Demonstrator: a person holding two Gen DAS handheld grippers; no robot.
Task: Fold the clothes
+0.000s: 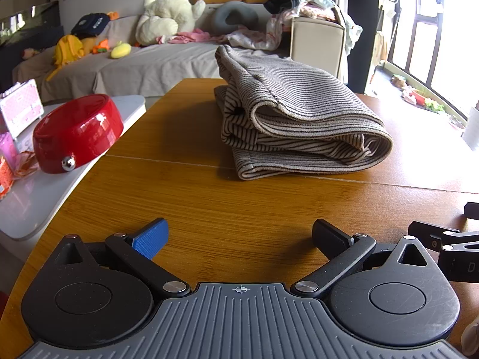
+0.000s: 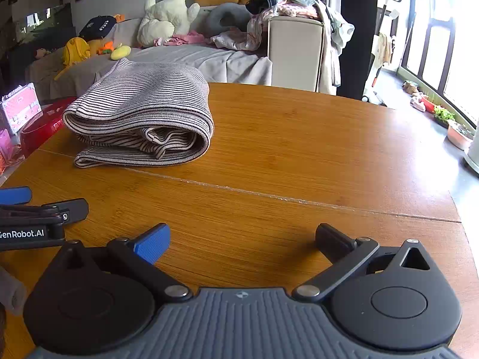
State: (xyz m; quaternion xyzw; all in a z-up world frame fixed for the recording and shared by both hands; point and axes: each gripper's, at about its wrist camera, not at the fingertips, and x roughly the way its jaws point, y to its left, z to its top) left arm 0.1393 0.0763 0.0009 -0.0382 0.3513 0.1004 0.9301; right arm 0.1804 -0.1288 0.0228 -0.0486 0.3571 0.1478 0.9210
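We see both claws resting low over the wooden worktop (image 1: 185,179), each spread wide with nothing between its fingers. The left claw (image 1: 239,236) has a blue pad on one finger and a black one on the other; the right claw (image 2: 242,239) looks the same. In the right wrist view, the side of the left claw's body shows at the left edge, and there we can read white lettering, "GenRobot.AI". In the left wrist view, part of the right claw's body at the right edge bears a pale letter "D"; the rest is cut off.

The striped garment (image 1: 299,119), beige with thin dark lines, lies folded in a thick bundle on the worktop, well ahead of both claws and apart from them.

Beside the worktop, a glossy red bowl (image 1: 77,131) sits on a white side table (image 1: 39,200). Behind, a grey-covered sofa (image 1: 155,65) carries a cream plush duck (image 1: 170,12).
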